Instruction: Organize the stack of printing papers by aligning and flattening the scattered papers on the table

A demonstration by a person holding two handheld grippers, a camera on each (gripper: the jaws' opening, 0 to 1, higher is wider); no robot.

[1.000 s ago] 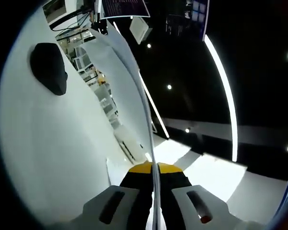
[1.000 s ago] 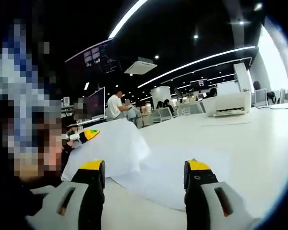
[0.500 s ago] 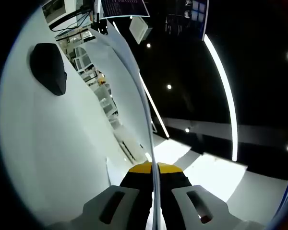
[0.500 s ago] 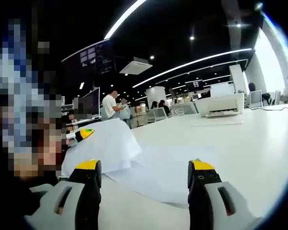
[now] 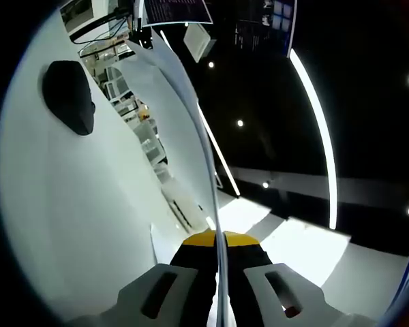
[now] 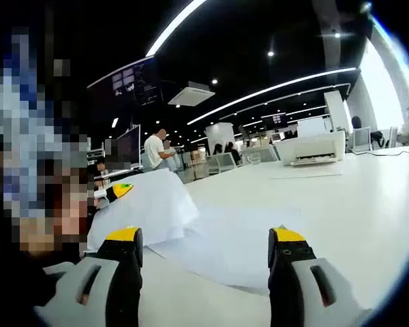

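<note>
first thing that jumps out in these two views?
In the left gripper view, the left gripper is shut on a sheet of paper, held edge-on and curving up past a black mouse. In the right gripper view, the right gripper hangs open over another sheet lying flat on the white table.

1. The papers (image 6: 218,245) are thin, matt white sheets; one lifted sheet (image 5: 191,116) bows smoothly, without creases.
2. The desk (image 6: 354,197) is smooth white with a faint sheen.
3. Each hand-held gripper (image 6: 204,272) looks like light-grey matt plastic, with black jaws and glossy yellow tips.
4. The mouse (image 5: 69,97) is matt black plastic.
</note>
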